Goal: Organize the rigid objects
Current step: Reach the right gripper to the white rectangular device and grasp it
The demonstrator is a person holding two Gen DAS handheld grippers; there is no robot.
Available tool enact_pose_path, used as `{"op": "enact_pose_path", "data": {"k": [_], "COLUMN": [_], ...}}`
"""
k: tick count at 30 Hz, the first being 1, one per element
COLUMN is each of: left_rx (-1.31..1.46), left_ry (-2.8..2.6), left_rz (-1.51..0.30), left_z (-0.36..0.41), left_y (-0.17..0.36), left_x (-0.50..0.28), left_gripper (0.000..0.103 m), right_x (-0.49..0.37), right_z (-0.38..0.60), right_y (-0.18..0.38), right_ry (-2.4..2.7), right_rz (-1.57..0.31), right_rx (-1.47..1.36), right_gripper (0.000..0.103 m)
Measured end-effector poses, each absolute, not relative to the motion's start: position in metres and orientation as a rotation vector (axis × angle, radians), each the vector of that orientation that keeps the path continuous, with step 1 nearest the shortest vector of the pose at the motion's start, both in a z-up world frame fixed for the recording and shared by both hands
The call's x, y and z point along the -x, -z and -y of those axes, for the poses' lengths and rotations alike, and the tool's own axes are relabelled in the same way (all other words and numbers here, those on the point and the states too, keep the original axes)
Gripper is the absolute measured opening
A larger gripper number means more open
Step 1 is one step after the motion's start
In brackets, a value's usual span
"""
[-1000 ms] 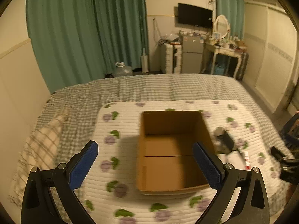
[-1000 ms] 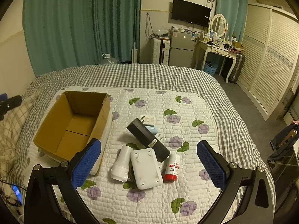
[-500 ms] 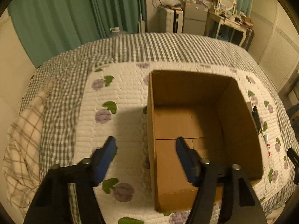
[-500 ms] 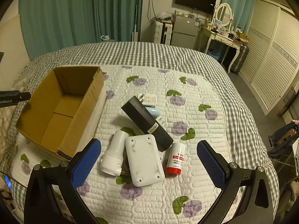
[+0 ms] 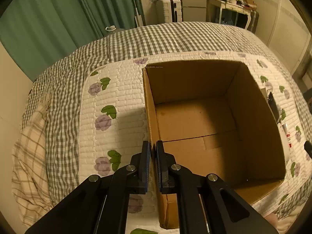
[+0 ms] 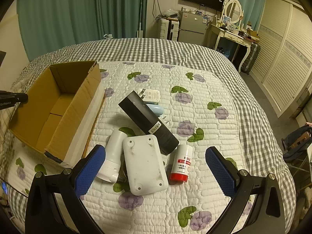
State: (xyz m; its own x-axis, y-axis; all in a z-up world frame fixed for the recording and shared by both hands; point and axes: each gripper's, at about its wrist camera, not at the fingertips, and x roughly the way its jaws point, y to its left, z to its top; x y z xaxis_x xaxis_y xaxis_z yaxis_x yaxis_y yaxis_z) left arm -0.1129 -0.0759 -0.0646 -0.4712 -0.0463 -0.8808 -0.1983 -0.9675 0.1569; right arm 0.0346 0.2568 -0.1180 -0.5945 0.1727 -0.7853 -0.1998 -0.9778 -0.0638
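— What do your left fingers [image 5: 144, 157] hold?
— They pinch the left wall of the cardboard box [image 5: 150, 113], low in the frame's centre, one finger outside, one inside.
— And the right gripper [image 6: 156, 167]?
— My fingers there are spread wide, holding nothing, above a white flat device [image 6: 144, 164]. Beside it lie a white cylinder [image 6: 113, 152], a black block [image 6: 148, 121] and a red-capped bottle [image 6: 181, 162] on the quilt [image 6: 195, 195].
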Motion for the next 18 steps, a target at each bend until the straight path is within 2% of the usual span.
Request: {"op": "enact_pose_path", "data": {"k": [10, 18], "left_rx": [1.581, 1.586], "left_ry": [-2.575, -2.563], "left_rz": [-0.388, -0.377], "left_z": [0.076, 0.078], "left_y": [0.065, 0.065], "left_x": [0.116, 0.117], "left_gripper": [0.006, 0.006], "right_x": [-0.019, -0.011], "right_z": [-0.258, -0.262], "right_y": [0.168, 0.199], "right_ry": [-2.616, -2.619], "right_rz": [-0.003, -0.084], "right_rx": [1.421, 1.528], "right_gripper": [0.103, 0.092]}}
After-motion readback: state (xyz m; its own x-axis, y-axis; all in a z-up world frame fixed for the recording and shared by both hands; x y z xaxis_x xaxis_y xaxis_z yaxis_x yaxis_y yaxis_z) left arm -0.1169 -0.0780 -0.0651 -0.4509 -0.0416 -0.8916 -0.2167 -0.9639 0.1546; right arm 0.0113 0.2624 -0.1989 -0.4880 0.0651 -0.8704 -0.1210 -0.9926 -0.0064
